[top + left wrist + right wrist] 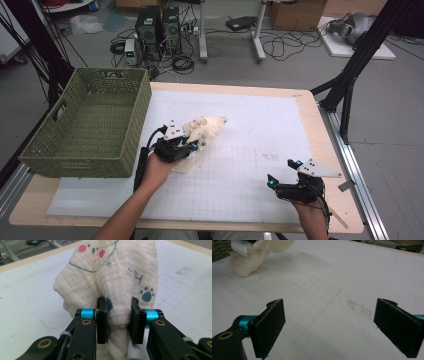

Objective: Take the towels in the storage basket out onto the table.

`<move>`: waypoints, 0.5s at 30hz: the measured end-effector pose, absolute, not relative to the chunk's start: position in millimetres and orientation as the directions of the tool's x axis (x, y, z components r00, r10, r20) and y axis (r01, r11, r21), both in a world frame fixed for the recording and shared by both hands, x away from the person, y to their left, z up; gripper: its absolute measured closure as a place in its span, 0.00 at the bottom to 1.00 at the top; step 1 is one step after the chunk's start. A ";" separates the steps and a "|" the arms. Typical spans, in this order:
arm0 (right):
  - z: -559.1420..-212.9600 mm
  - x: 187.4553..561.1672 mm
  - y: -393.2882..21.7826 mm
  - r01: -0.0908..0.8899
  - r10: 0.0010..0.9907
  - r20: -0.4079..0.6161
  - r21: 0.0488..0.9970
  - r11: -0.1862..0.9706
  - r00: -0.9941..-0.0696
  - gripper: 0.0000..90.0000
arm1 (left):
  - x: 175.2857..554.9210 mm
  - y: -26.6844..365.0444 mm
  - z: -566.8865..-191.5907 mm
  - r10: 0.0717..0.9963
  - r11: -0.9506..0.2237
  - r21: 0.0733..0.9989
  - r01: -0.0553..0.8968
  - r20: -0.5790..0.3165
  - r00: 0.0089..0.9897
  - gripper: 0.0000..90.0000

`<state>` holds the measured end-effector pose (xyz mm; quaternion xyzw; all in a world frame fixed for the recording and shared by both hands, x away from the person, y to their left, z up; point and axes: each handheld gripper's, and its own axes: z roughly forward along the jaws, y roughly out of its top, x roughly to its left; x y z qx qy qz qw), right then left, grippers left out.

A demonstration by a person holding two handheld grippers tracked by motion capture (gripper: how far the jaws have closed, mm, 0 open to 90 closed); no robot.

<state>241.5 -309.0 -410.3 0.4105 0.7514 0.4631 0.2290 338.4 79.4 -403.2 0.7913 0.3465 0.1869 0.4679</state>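
The left gripper (192,145) pinches a cream muslin cloth (205,129) printed with blue paw marks and a pink-cheeked face. In the left gripper view, the left gripper (117,315) has a bunched fold of the cloth (110,272) between its two black jaws, and both pads press into the fabric. The rest of the cloth rises beyond the jaws and drapes toward the white gridded mat (182,290).

In the high view, the cloth lies on the mat (250,150) left of centre, near the right wall of the green woven basket (87,125). The basket stands at the left edge of the wooden table (310,107), partly on the mat.

The right gripper (284,172) sits near the front right corner of the mat, well apart from the cloth. In the right gripper view, the right gripper (329,325) has its jaws spread wide with nothing between them; bare mat (337,277) shows in the gap. The cloth (249,260) appears at the upper left of that view.
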 end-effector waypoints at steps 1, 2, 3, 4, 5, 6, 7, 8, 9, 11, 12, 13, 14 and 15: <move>-410.4 241.6 -308.9 0.406 0.828 0.037 0.883 0.235 -0.559 0.10 | 337.7 75.6 -406.5 0.723 -0.327 0.865 0.381 -0.030 0.690 0.79; -410.8 241.7 -308.6 0.409 0.826 0.038 0.881 0.237 -0.562 0.10 | 337.4 73.4 -408.4 0.721 -0.330 0.862 0.385 -0.032 0.692 0.78; -410.9 241.9 -308.5 0.410 0.826 0.038 0.880 0.238 -0.562 0.10 | 337.3 70.5 -411.0 0.720 -0.331 0.858 0.392 -0.039 0.693 0.78; -411.1 241.9 -308.3 0.413 0.827 0.038 0.878 0.240 -0.561 0.10 | 337.0 68.0 -413.7 0.720 -0.334 0.854 0.400 -0.043 0.693 0.77; -411.3 241.9 -308.1 0.418 0.828 0.038 0.876 0.242 -0.560 0.10 | 336.6 65.3 -416.5 0.719 -0.337 0.849 0.407 -0.047 0.693 0.76; -411.6 242.1 -308.1 0.416 0.828 0.036 0.876 0.244 -0.559 0.10 | 336.3 62.5 -419.5 0.716 -0.346 0.844 0.411 -0.046 0.697 0.75; -411.7 242.1 -308.2 0.416 0.828 0.035 0.876 0.244 -0.559 0.11 | 335.8 59.5 -423.1 0.716 -0.354 0.835 0.421 -0.047 0.697 0.74; -412.0 242.6 -308.6 0.413 0.828 0.032 0.877 0.246 -0.560 0.11 | 335.6 57.9 -425.3 0.716 -0.356 0.831 0.426 -0.051 0.697 0.71; -412.0 242.6 -308.7 0.413 0.827 0.032 0.877 0.246 -0.561 0.10 | 335.5 55.8 -428.8 0.715 -0.361 0.824 0.438 -0.057 0.697 0.69; -412.3 242.4 -308.8 0.418 0.828 0.037 0.876 0.243 -0.559 0.10 | 336.2 53.1 -432.3 0.717 -0.366 0.812 0.454 -0.065 0.694 0.62; -412.4 242.3 -309.0 0.418 0.829 0.037 0.875 0.243 -0.558 0.10 | 336.2 52.2 -433.0 0.717 -0.361 0.810 0.463 -0.077 0.693 0.59; -412.6 242.3 -309.2 0.418 0.829 0.036 0.875 0.243 -0.558 0.10 | 335.5 51.3 -432.3 0.715 -0.351 0.815 0.462 -0.085 0.694 0.59; -412.9 242.2 -309.3 0.420 0.831 0.034 0.874 0.246 -0.556 0.10 | 334.9 51.2 -431.3 0.712 -0.348 0.819 0.457 -0.086 0.697 0.58; -413.0 242.1 -309.3 0.422 0.832 0.035 0.873 0.244 -0.554 0.11 | 334.3 51.5 -429.9 0.711 -0.337 0.827 0.450 -0.089 0.697 0.56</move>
